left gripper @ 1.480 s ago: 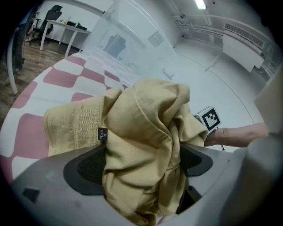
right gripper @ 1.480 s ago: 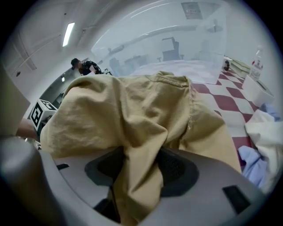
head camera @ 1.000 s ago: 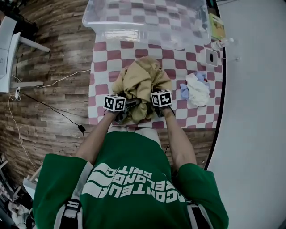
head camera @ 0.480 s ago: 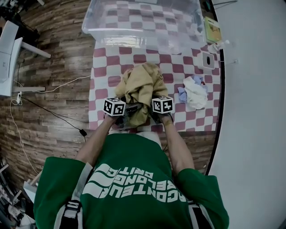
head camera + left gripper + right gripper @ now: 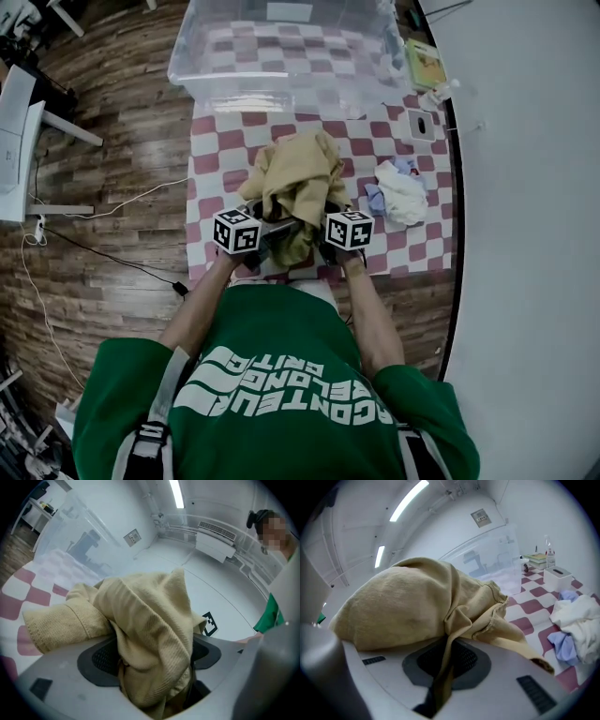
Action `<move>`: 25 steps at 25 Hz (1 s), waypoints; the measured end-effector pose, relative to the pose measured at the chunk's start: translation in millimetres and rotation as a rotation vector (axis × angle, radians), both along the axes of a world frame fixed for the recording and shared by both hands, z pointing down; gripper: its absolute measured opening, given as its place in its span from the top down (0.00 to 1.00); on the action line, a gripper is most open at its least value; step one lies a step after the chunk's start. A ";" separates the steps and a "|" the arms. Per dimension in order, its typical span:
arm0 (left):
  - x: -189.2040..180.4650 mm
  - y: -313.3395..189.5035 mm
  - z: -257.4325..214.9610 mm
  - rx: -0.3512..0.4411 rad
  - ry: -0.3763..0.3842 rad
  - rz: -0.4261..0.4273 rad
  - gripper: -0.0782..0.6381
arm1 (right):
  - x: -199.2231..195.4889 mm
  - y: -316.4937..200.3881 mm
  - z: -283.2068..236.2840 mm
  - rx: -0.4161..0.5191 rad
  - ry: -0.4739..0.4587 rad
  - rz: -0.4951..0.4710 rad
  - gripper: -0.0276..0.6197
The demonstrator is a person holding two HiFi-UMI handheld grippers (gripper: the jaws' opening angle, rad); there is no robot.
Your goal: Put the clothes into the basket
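Over the checkered worktop (image 5: 217,150), both grippers are holding the tan garment (image 5: 295,178) bunched between them. The left gripper (image 5: 154,667) is clamping a thick wad of it, its jaws having just been closing. The right gripper (image 5: 443,667) is pinching a thin fold, jaws nearly together. White and blue clothes (image 5: 401,192) are lying to the right, and the clear basket (image 5: 272,82) is standing beyond.

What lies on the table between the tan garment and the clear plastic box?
Nothing: only bare checkered tablecloth separates the tan garment from the clear plastic box, as the head view shows.
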State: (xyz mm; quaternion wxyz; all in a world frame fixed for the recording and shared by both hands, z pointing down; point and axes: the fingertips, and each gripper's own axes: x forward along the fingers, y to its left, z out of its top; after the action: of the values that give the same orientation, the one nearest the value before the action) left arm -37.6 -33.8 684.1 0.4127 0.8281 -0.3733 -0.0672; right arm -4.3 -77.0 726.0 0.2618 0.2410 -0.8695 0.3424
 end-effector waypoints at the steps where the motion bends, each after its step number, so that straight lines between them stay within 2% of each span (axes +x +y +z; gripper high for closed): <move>1: -0.2 -1.0 -8.1 0.022 -0.005 0.002 0.31 | -0.3 -1.5 -8.8 0.019 -0.013 0.008 0.92; 13: 2.1 8.5 -107.8 0.250 -0.063 0.041 0.31 | 1.8 3.3 -115.9 0.219 -0.115 0.070 0.92; 25: -15.3 -13.3 -257.9 0.535 -0.100 0.021 0.31 | -14.3 -25.7 -280.3 0.488 -0.222 0.084 0.92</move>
State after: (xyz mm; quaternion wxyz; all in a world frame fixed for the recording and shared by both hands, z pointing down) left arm -52.9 -47.1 426.2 0.1608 0.9138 -0.3537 -0.1182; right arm -18.6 -102.7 445.7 0.0846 0.2938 -0.9390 0.1578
